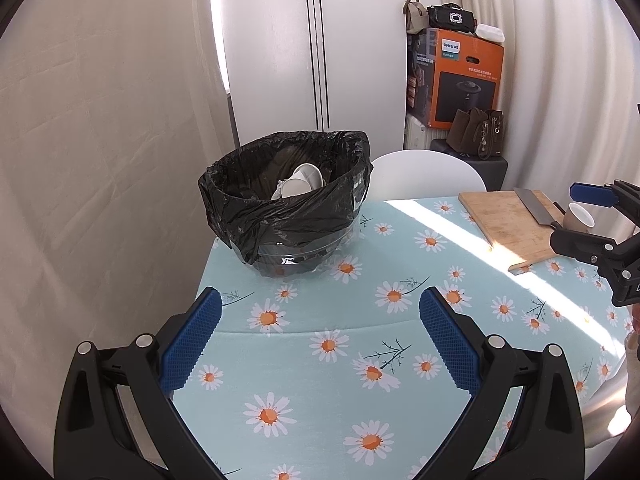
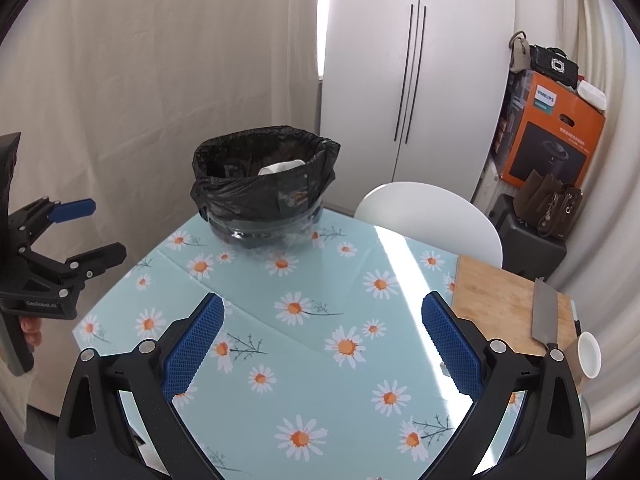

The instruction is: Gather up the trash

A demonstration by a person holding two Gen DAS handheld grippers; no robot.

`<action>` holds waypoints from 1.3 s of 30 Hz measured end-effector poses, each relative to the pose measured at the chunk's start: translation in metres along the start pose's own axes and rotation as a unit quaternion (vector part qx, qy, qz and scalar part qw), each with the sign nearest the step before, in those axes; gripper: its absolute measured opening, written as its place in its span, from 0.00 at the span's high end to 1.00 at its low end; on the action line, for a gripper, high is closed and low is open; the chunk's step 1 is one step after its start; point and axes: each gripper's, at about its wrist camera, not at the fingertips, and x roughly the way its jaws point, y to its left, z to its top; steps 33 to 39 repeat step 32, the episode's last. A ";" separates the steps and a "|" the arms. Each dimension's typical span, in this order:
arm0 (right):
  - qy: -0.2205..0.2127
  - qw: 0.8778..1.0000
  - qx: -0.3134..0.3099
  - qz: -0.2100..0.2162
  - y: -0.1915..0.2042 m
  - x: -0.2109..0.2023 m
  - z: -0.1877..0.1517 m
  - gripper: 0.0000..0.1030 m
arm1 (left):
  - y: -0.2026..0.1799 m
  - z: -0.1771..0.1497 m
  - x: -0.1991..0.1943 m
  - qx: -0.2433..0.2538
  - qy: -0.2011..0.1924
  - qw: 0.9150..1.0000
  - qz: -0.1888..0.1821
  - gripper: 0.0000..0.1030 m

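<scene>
Left gripper (image 1: 320,312) and right gripper (image 2: 322,316): jaws spread wide, nothing held, both hovering above daisy tablecloth (image 1: 320,360). Ahead: bin (image 1: 286,200) with black liner at table's far edge, white crumpled trash (image 1: 300,186) inside.

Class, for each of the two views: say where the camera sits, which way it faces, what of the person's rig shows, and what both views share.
Left wrist: sits on the left gripper, faces across the table toward the bin; open jaws below, right gripper at right.
Right wrist: sits on the right gripper, faces the bin; left gripper at left.
Shared: bin, cutting board, knife, cup.
</scene>
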 end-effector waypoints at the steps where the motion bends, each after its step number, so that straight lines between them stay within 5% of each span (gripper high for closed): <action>1: -0.002 1.000 0.000 0.001 0.000 -0.001 0.000 0.08 | -0.001 0.000 0.000 0.001 0.001 1.000 -0.001 0.06; 39: -0.009 1.000 0.006 0.007 -0.007 -0.003 -0.013 0.08 | -0.005 -0.010 -0.004 0.016 -0.006 1.000 0.012 0.06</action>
